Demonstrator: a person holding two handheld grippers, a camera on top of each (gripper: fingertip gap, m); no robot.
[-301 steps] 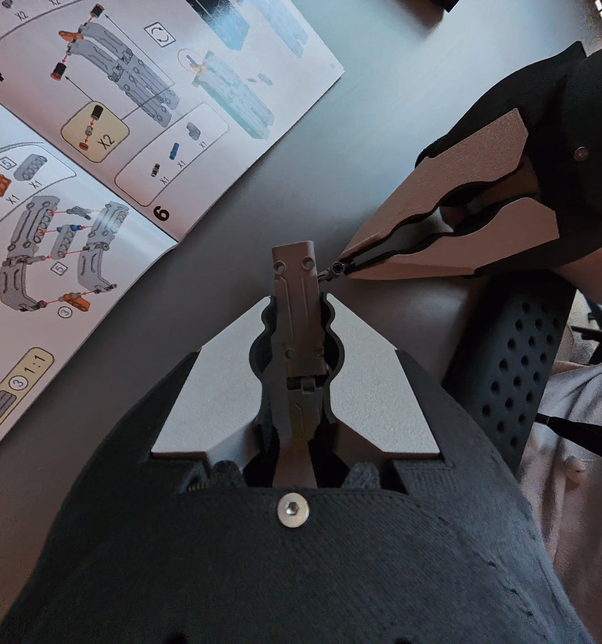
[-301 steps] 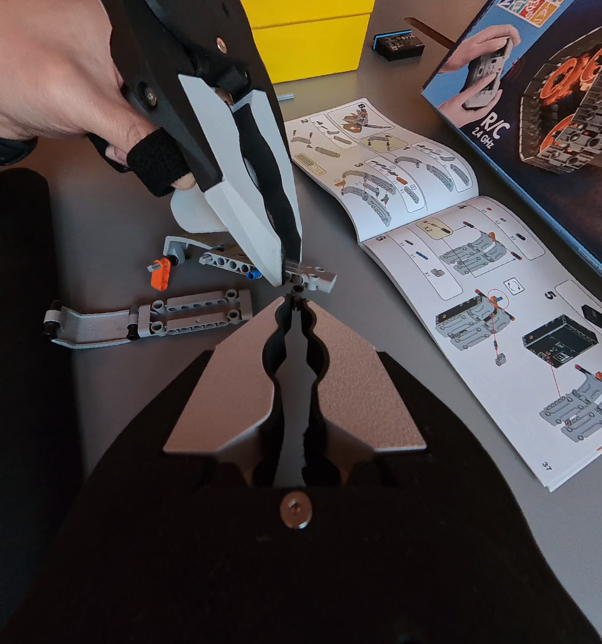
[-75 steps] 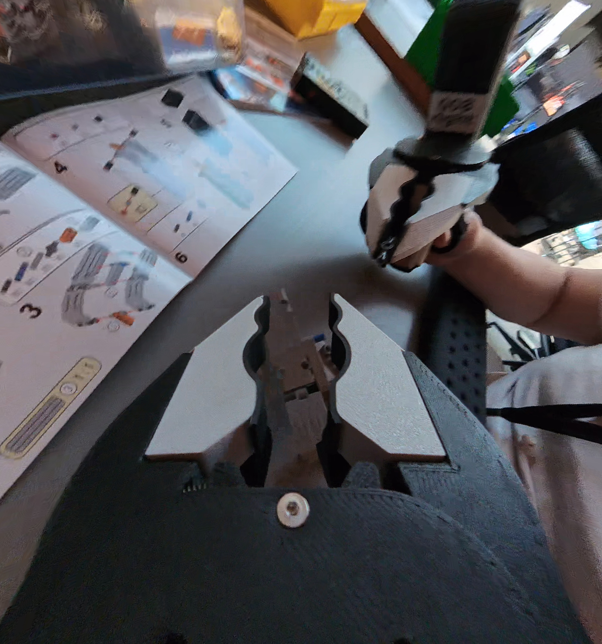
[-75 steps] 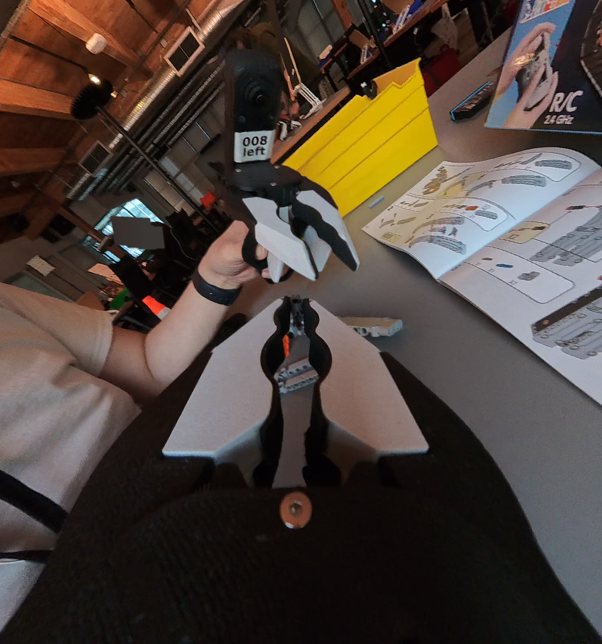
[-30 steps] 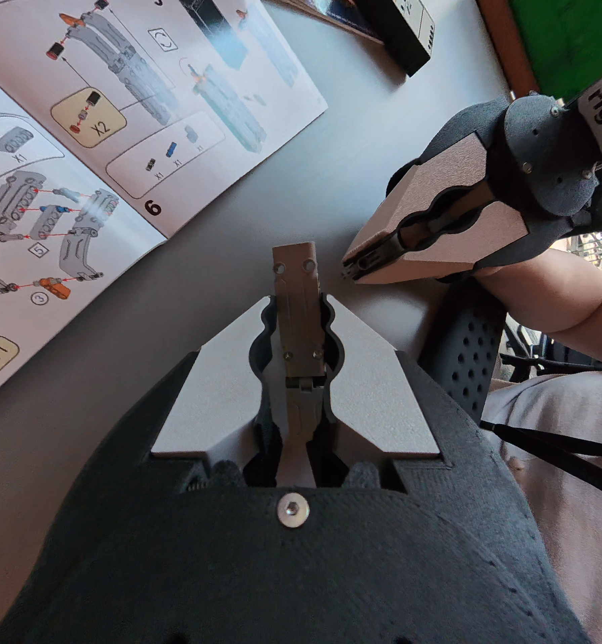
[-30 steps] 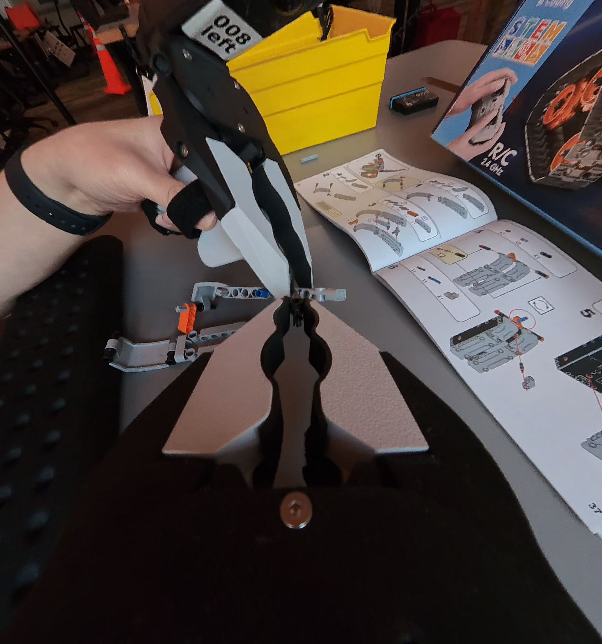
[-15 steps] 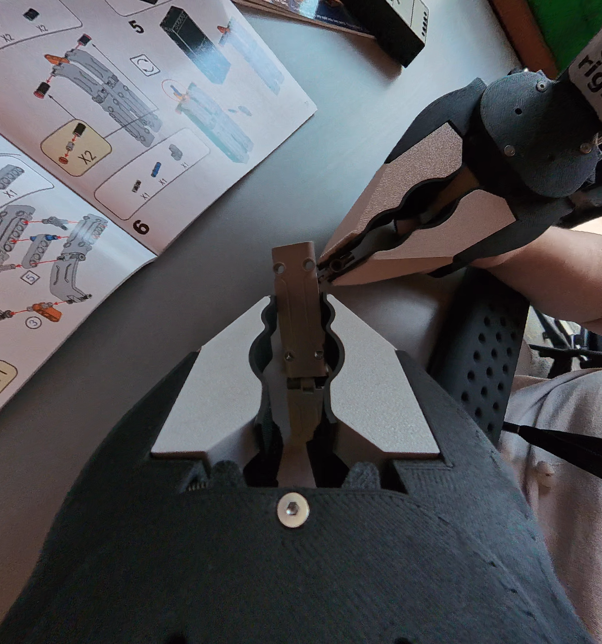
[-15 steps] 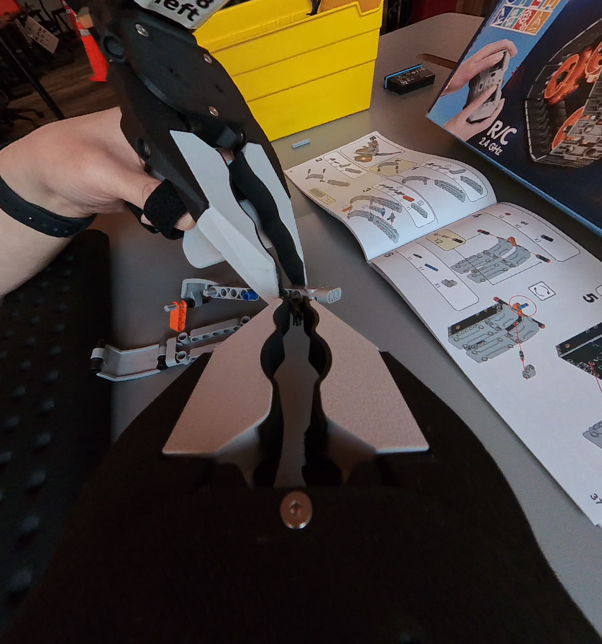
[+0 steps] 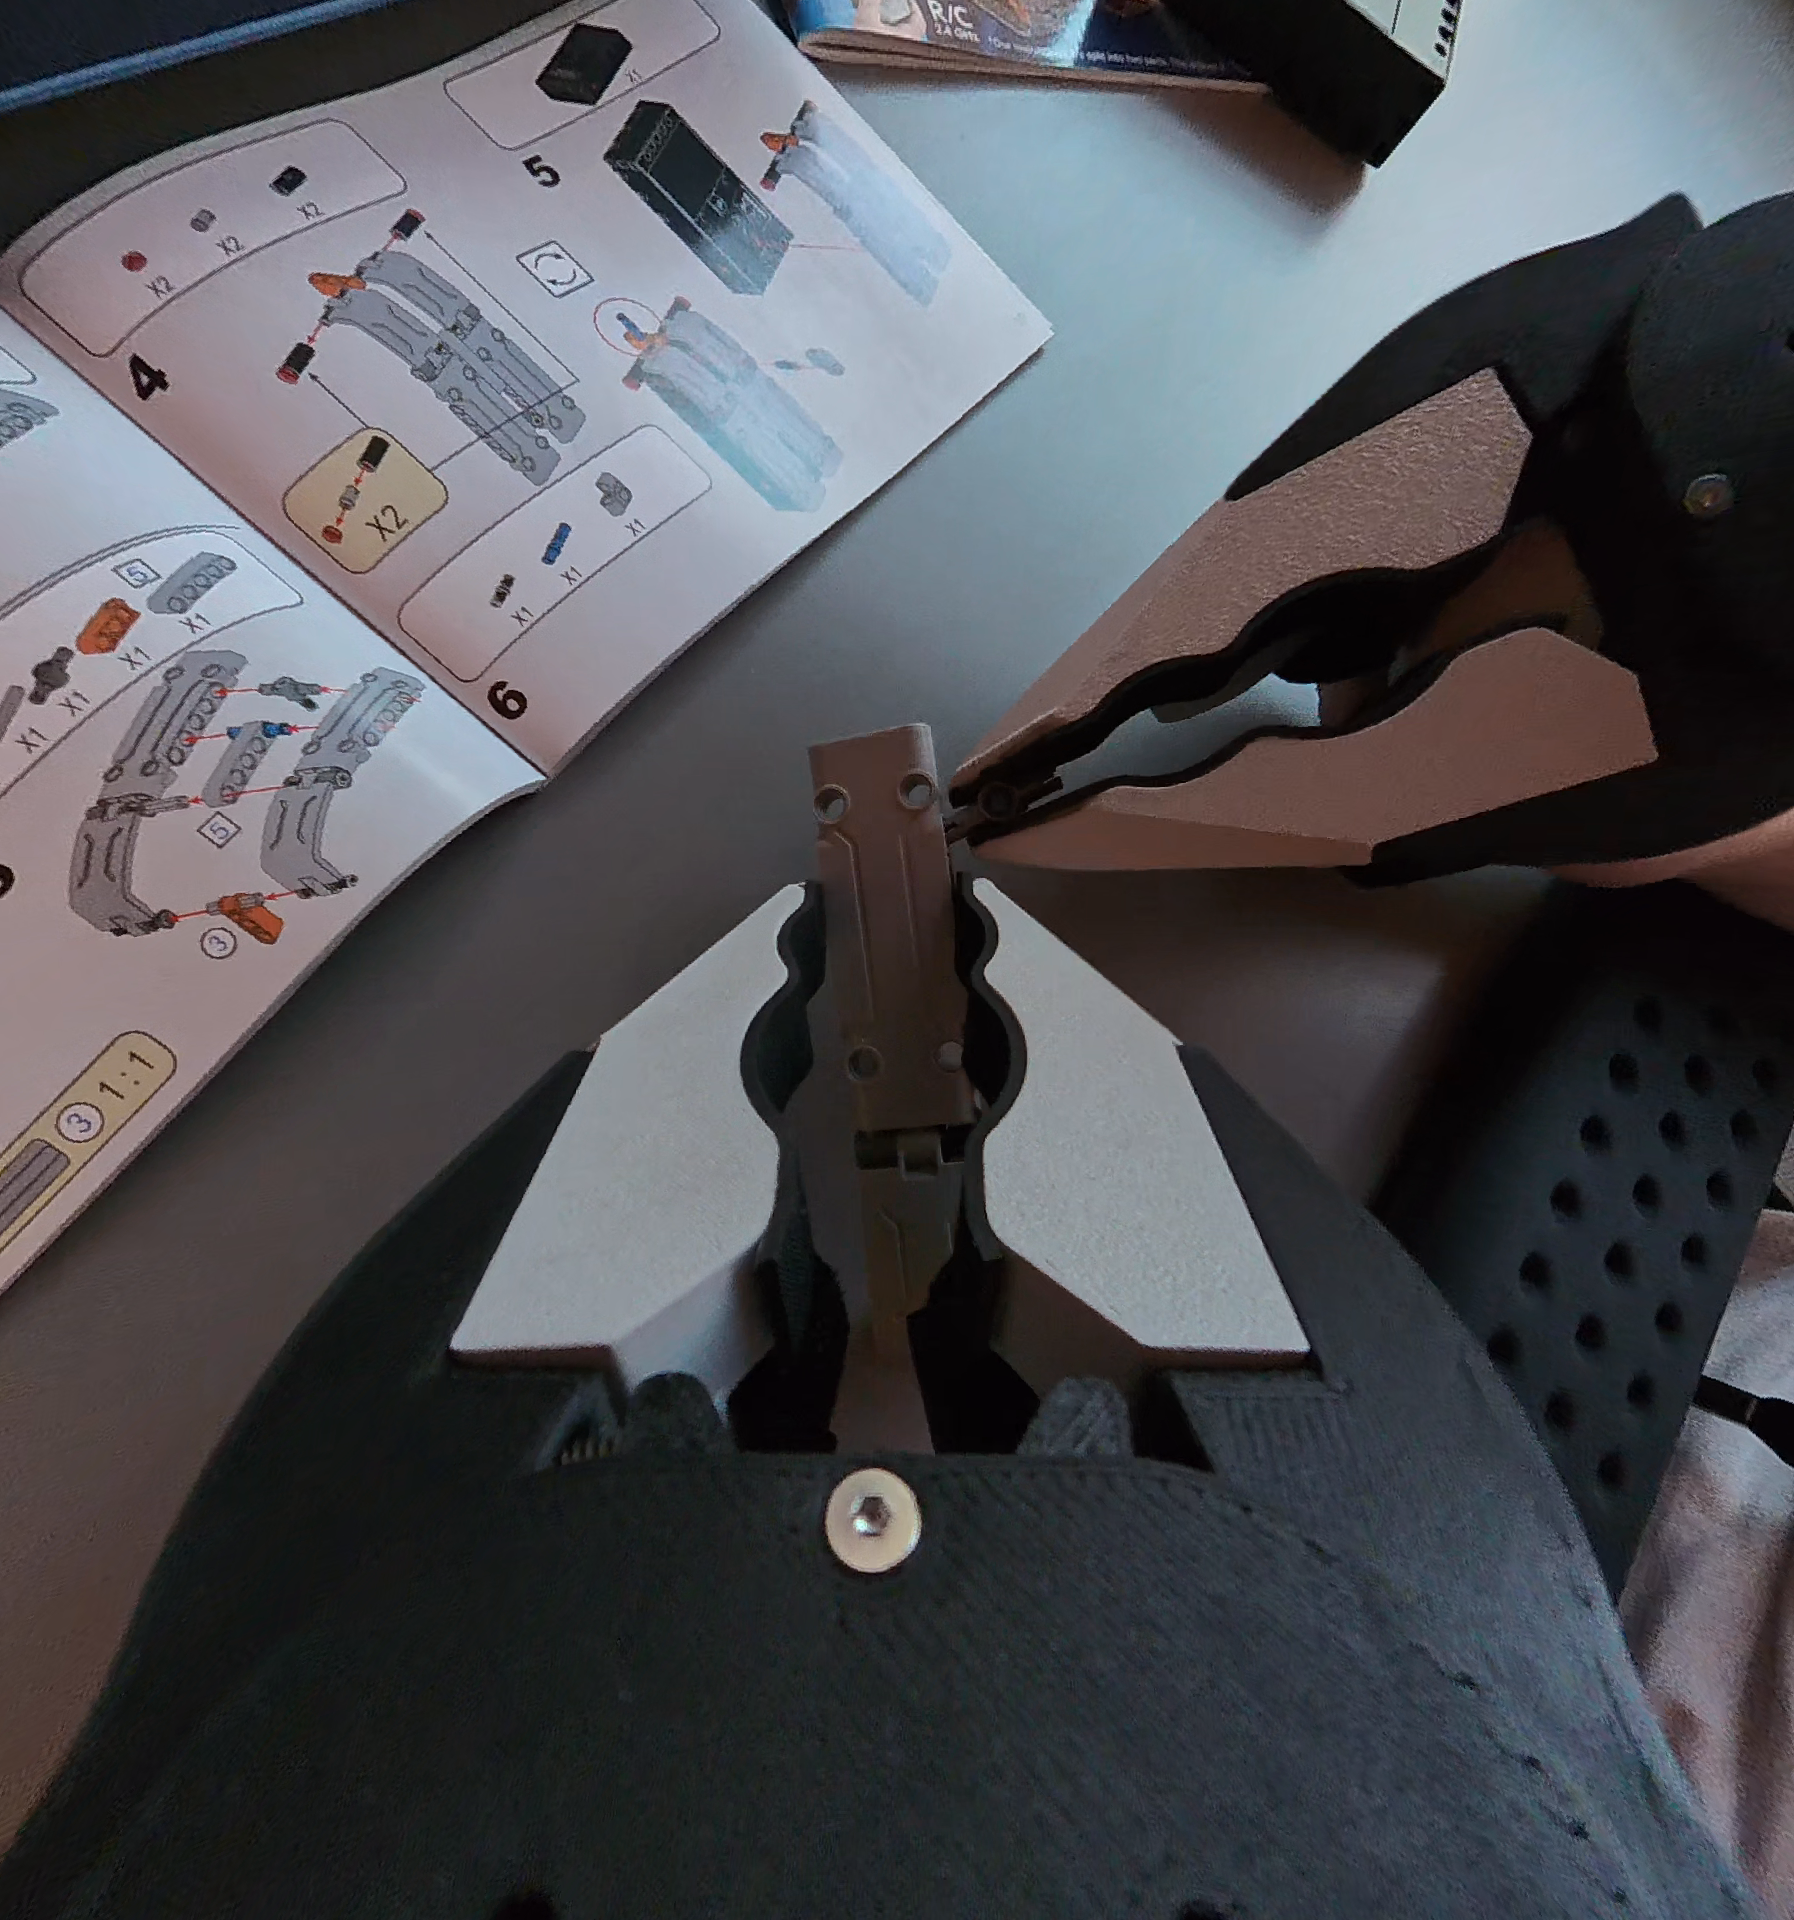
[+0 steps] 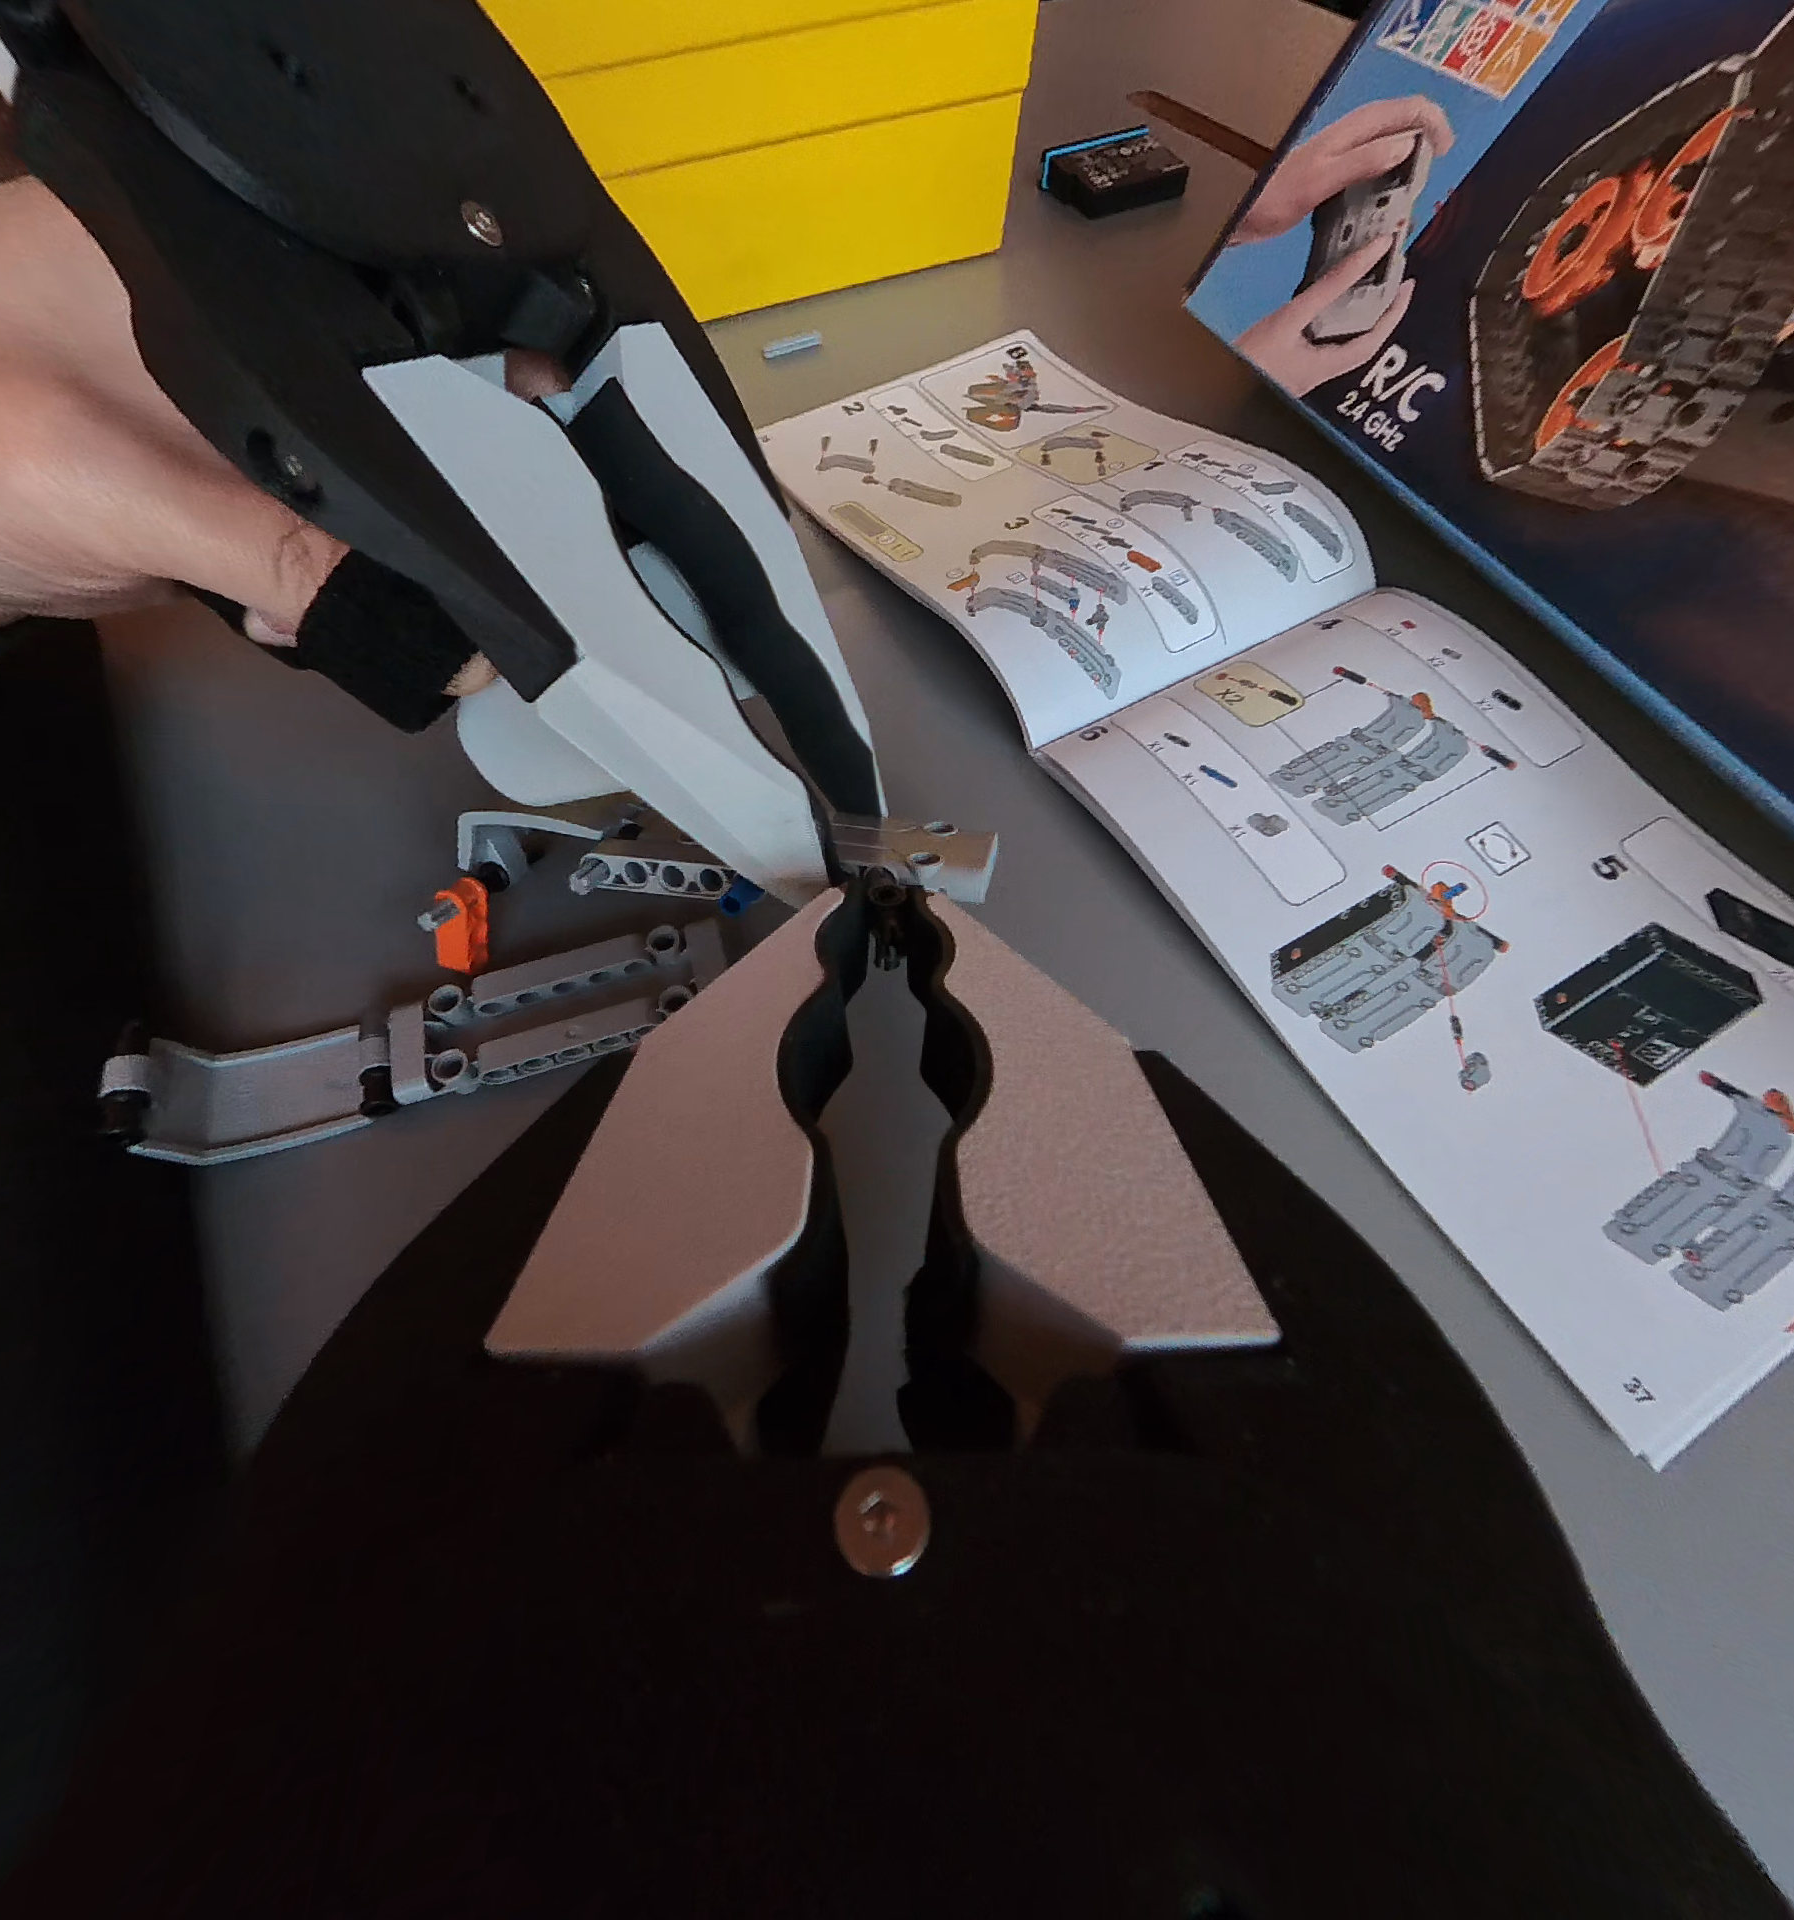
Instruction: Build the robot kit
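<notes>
My left gripper (image 9: 888, 888) is shut on a long grey panel piece (image 9: 877, 800), whose holed end sticks out past the fingertips. My right gripper (image 10: 880, 914) is shut on a small black pin (image 10: 882, 935) held at its very tips. The pin (image 9: 997, 800) touches the right side of the panel's holed end. In the right wrist view the left gripper (image 10: 841, 831) comes down from the upper left, with the grey panel piece (image 10: 950, 857) lying crosswise just above my right fingertips.
An open instruction booklet (image 10: 1392, 883) lies on the grey table (image 9: 1132, 260), also seen in the left wrist view (image 9: 353, 468). A blue toy box (image 10: 1599, 260) and a yellow bin (image 10: 820, 135) stand behind it. Grey beam assemblies (image 10: 519, 1023) with an orange connector (image 10: 462, 920) lie left. A black perforated mat (image 9: 1641, 1195) borders the near edge. The tips of both grippers are at nearly the same place.
Over the last second the right gripper has closed the small gap and brought the pin against the side of the panel's end. Both grippers stay shut on their parts.
</notes>
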